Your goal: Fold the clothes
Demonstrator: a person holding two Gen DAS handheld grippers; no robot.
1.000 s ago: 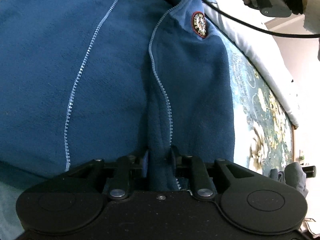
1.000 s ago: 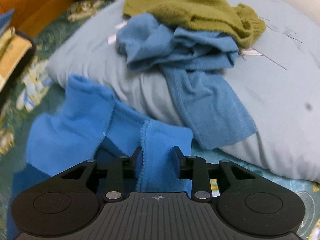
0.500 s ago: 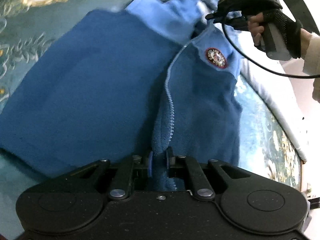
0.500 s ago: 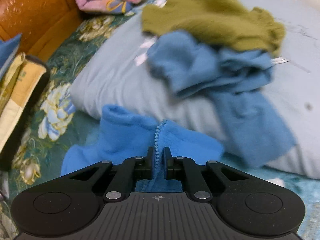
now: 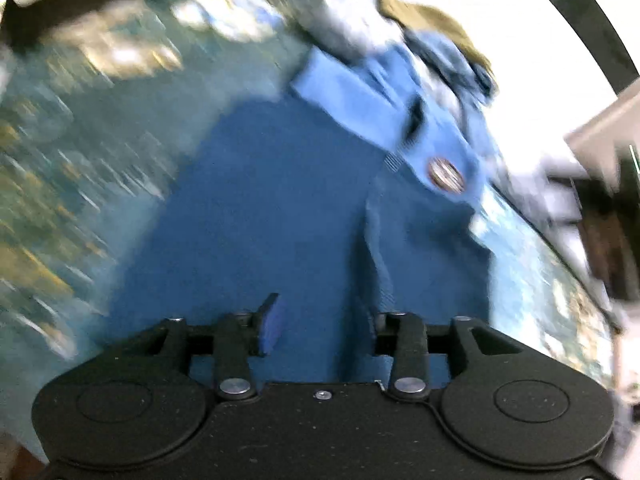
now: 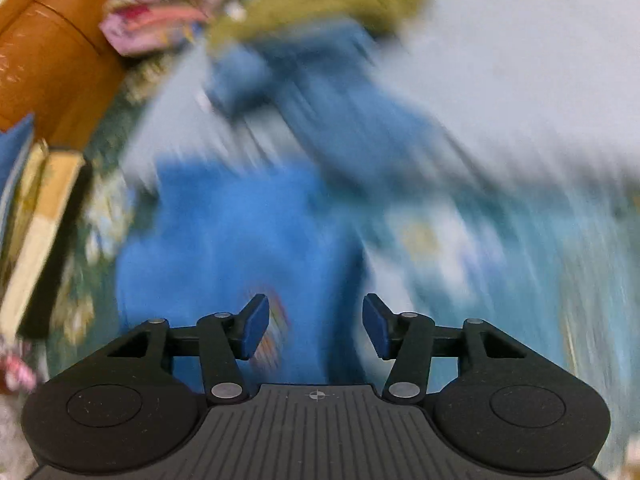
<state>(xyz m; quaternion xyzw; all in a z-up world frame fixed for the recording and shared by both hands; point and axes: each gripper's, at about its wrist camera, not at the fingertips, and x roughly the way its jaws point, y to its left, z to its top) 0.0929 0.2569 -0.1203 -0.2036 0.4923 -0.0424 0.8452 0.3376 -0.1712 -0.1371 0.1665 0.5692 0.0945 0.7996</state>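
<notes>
Nearest, the left gripper [image 5: 316, 320] and right gripper [image 6: 316, 326] have just been opening, jaws apart and pinching nothing. Beyond them the blue fleece jacket [image 5: 288, 216] lies flat on the floral bedspread [image 5: 92, 152]: soft, light, floppy (best pinched along hem or zipper edge).

– Where is the jacket [image 5: 280, 208]?
– In the middle of the left view, flat on the bedspread [image 5: 80, 152]. Its badge [image 5: 445, 175] sits right of the middle.
– And the clothes pile [image 6: 320, 80]?
– In the right view it is at the top middle, on the pillow [image 6: 520, 80], behind the jacket.
– What's at the upper left there?
– Folded cloth [image 6: 160, 20], next to the headboard [image 6: 52, 60].
</notes>
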